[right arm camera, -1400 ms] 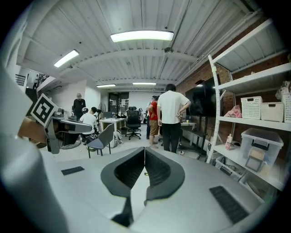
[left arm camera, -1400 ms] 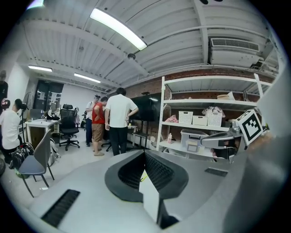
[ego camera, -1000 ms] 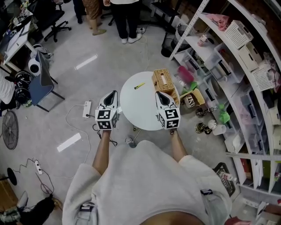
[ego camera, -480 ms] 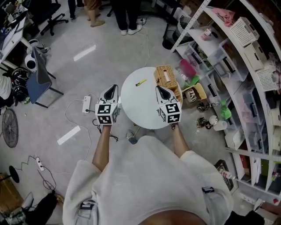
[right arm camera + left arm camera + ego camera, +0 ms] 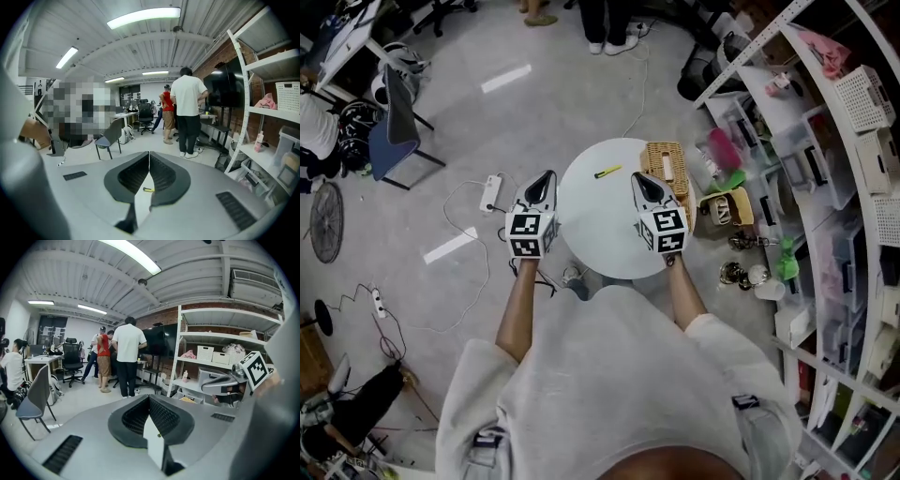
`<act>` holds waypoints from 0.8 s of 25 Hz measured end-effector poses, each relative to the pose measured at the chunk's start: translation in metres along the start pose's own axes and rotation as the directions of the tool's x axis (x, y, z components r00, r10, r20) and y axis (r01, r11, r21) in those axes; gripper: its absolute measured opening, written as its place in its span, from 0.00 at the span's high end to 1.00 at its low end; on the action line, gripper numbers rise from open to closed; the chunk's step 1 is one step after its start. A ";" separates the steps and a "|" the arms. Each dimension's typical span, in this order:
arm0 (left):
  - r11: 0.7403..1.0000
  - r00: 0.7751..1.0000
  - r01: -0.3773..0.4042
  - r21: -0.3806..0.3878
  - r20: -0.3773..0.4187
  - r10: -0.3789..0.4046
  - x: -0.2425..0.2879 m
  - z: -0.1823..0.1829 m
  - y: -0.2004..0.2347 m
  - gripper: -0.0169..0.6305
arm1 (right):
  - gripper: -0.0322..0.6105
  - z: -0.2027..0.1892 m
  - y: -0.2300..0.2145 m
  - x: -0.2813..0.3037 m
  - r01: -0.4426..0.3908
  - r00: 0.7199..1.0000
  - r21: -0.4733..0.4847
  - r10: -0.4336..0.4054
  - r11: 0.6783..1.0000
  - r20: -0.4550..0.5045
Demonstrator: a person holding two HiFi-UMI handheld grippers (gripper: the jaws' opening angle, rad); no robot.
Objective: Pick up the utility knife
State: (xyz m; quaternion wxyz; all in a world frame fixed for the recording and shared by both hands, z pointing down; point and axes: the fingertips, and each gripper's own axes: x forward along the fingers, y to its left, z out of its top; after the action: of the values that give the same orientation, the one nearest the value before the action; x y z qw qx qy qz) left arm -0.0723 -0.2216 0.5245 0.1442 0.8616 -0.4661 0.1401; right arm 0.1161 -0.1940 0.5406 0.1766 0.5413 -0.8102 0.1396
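Note:
The utility knife (image 5: 607, 172) is small and yellow and lies on the far part of the round white table (image 5: 600, 225). My left gripper (image 5: 547, 175) hangs at the table's left rim, shut and empty. Over the table's right side, my right gripper (image 5: 636, 176) is also shut and empty, near and right of the knife. In the right gripper view the knife (image 5: 148, 190) shows as a yellow speck in the gap below the closed jaw tips (image 5: 149, 153). The left gripper view shows only its closed jaw tips (image 5: 149, 398) and the right gripper (image 5: 225, 380) beside it.
A wicker basket (image 5: 667, 169) stands on the table's right edge, close to my right gripper. Metal shelving (image 5: 825, 141) with bins runs along the right. A power strip and cables (image 5: 490, 194) lie on the floor to the left. People (image 5: 609, 19) stand beyond the table.
Both grippers have come forward and down toward the table, the right one more. Both stay shut, and the knife has not moved on the table.

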 end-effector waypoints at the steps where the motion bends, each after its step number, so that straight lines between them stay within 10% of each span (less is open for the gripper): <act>1: 1.000 1.000 -0.015 -0.007 -0.003 0.015 0.002 0.000 0.001 0.94 | 0.90 -0.001 -0.001 0.005 -0.019 1.000 -0.003 0.019 1.000 -0.008; 20: 0.993 0.992 -0.070 -0.095 -0.114 0.059 0.027 -0.058 -0.004 0.94 | 0.90 -0.077 0.001 0.048 -0.156 0.966 0.013 0.155 0.988 -0.207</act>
State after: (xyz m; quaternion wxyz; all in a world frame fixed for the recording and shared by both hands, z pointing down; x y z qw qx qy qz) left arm -0.0607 -0.2182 0.5877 0.2078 0.8287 -0.4915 0.1689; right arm 0.1088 -0.2015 0.6305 0.2495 0.4582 -0.8276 0.2071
